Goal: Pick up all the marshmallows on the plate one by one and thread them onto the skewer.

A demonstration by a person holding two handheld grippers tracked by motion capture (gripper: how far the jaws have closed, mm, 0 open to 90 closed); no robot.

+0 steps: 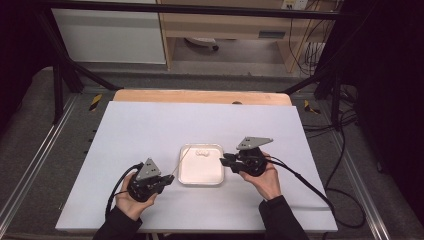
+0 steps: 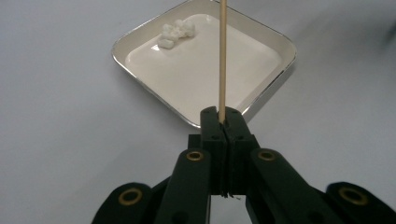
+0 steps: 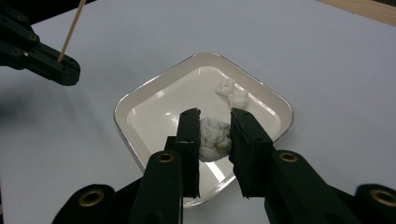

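Observation:
A square white tray (image 1: 200, 174) sits mid-table with small white crumbs (image 1: 202, 153) in its far part. My left gripper (image 1: 170, 179), at the tray's near left corner, is shut on a thin wooden skewer (image 2: 222, 56) that rises over the tray (image 2: 187, 74), with the crumbs (image 2: 176, 31) lying beyond. My right gripper (image 1: 223, 160) hovers at the tray's right edge. In its own view the right gripper (image 3: 215, 116) is shut on a white doughy lump (image 3: 212, 137), held above the tray (image 3: 159, 112). The crumbs (image 3: 232, 93) lie behind it, and the left gripper (image 3: 60, 65) with its skewer (image 3: 72, 28) shows at upper left.
A white mat (image 1: 150, 130) covers the table, with a wooden edge (image 1: 200, 96) along the far side. Black frame bars (image 1: 65, 75) and cables (image 1: 345, 150) flank the table. A cable trails from each gripper toward the near edge.

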